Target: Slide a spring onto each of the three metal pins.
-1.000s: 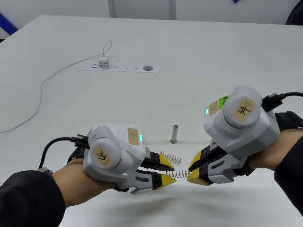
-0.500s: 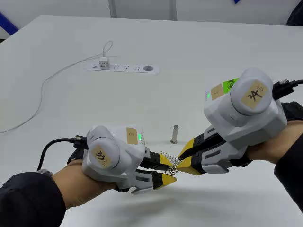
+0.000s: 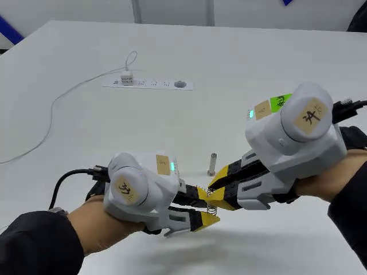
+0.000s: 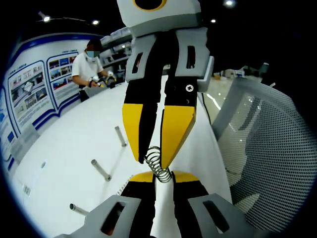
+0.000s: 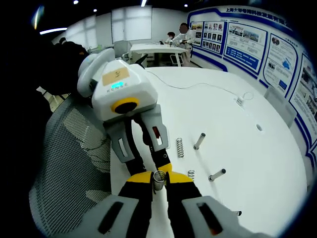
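Note:
A small steel spring (image 3: 213, 205) hangs just above the white table, between my two grippers. My left gripper (image 3: 205, 207) comes in from the lower left and is shut on one end of the spring (image 4: 157, 166). My right gripper (image 3: 211, 193) meets it tip to tip from the right, its yellow fingers (image 4: 176, 126) shut on the other end. In the right gripper view the spring (image 5: 158, 180) shows end-on between the tips. One metal pin (image 3: 213, 163) stands upright just behind the tips. Three pins (image 4: 120, 136) (image 4: 100, 170) (image 4: 78, 209) show in the left gripper view.
Two loose springs (image 5: 180, 147) (image 5: 191, 174) lie on the table near two pins (image 5: 199, 141) (image 5: 217, 174). A power strip (image 3: 149, 83) with a white plug (image 3: 126, 75) and trailing cable lies at the far left. A mesh chair (image 4: 267, 148) stands at the table's edge.
My right gripper has moved left and closed in on the spring, until its tips meet the left gripper's tips. The left gripper has barely moved.

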`<move>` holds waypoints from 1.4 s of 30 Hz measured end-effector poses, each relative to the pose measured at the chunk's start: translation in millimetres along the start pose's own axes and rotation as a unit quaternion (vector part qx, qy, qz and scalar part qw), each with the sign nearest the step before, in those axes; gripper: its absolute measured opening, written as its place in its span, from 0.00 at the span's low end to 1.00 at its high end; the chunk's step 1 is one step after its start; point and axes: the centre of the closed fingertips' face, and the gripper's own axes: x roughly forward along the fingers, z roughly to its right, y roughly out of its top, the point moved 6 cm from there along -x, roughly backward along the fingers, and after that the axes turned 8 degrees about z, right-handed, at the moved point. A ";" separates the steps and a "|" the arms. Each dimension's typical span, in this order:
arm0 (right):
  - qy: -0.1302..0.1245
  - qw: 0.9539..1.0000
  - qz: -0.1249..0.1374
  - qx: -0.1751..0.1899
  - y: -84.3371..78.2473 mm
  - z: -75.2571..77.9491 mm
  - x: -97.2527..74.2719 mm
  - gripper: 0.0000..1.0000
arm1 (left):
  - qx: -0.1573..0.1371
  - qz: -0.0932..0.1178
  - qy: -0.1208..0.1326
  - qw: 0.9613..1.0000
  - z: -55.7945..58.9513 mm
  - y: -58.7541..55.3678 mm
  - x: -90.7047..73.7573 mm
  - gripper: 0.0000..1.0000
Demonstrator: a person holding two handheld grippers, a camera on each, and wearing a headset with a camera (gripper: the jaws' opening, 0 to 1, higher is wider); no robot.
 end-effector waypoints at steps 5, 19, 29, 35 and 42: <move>-0.006 1.000 0.003 0.001 -0.6 2.9 -3.2 0.11 | -0.007 0.004 0.003 1.000 -1.3 1.6 -0.5 0.15; -0.038 0.999 0.003 0.016 -7.5 20.2 -19.6 0.11 | -0.059 0.034 0.030 0.997 -10.4 6.1 -19.6 0.35; -0.070 0.997 0.009 0.035 -13.4 36.4 -36.1 0.11 | -0.089 0.043 0.071 0.993 -21.9 -1.1 -44.7 0.46; -0.100 0.994 0.014 0.049 -19.3 52.1 -51.9 0.11 | -0.098 0.047 0.096 0.989 -26.2 -5.7 -59.9 0.51; -0.149 0.986 0.026 0.069 -24.2 77.0 -72.1 0.11 | -0.102 0.050 0.118 0.986 -23.2 -5.8 -76.7 0.56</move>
